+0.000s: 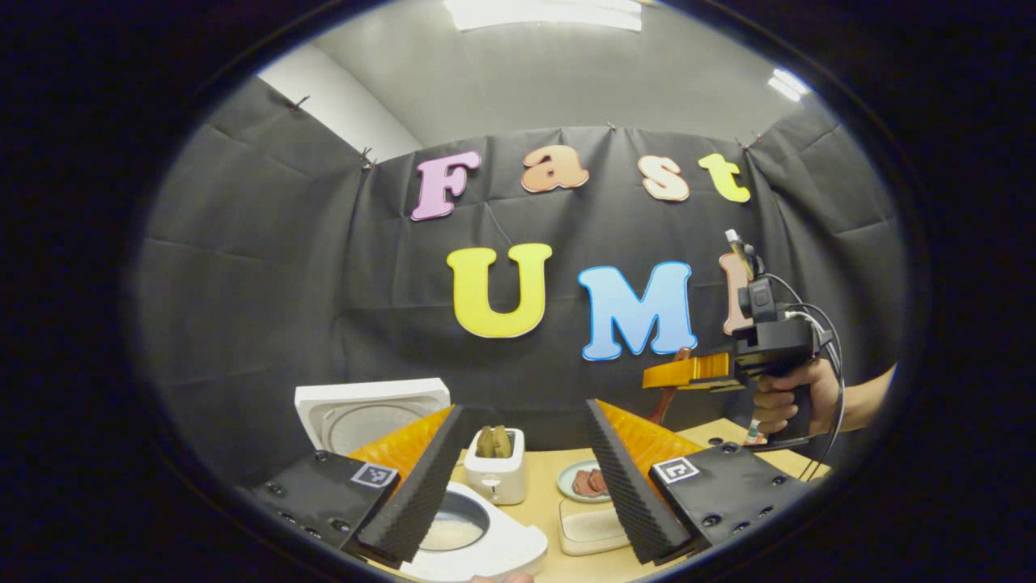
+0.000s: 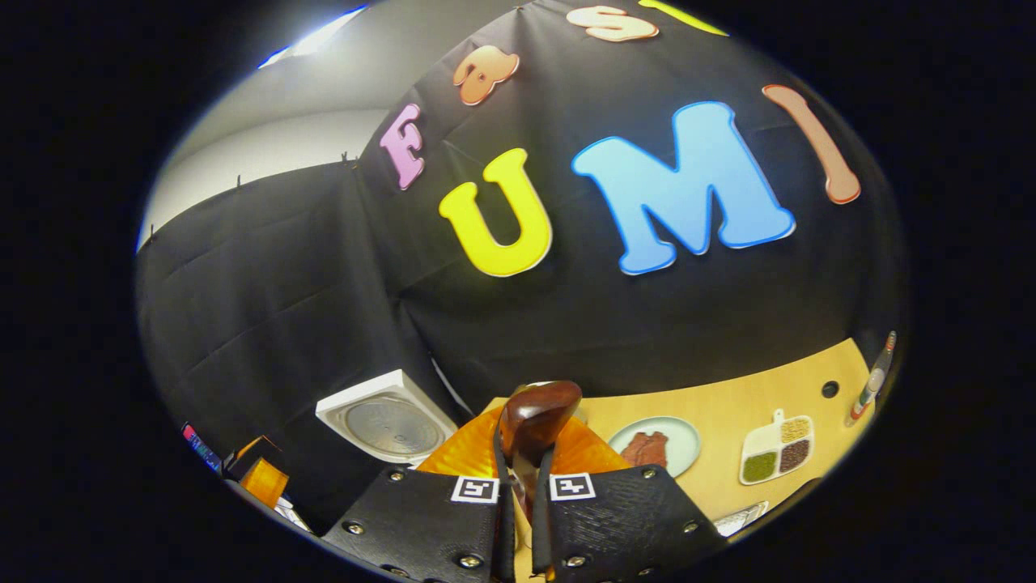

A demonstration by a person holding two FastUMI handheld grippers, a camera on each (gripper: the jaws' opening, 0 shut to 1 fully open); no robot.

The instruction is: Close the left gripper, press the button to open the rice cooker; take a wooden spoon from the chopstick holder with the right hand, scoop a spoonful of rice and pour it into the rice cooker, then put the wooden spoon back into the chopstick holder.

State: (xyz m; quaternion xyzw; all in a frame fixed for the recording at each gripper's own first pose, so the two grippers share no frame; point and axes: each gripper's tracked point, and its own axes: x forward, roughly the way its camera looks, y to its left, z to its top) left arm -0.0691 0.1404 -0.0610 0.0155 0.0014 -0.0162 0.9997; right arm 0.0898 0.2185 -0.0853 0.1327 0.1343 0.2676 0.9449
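Left gripper view: open rice cooker (image 1: 486, 542) holds rice (image 1: 450, 532).

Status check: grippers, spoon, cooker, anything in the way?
Left gripper open, above the rice cooker, lid up. Right gripper shut on wooden spoon, held high. Toaster and plate sit behind the cooker.

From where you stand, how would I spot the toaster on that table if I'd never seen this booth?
Start at the white rice cooker with its lid standing open, at the table's left end. Just behind its pot, toward the black wall, stands the toaster: a small white upright box. Unlike the flat plate and dish to its right, it has brown slices poking from its top.
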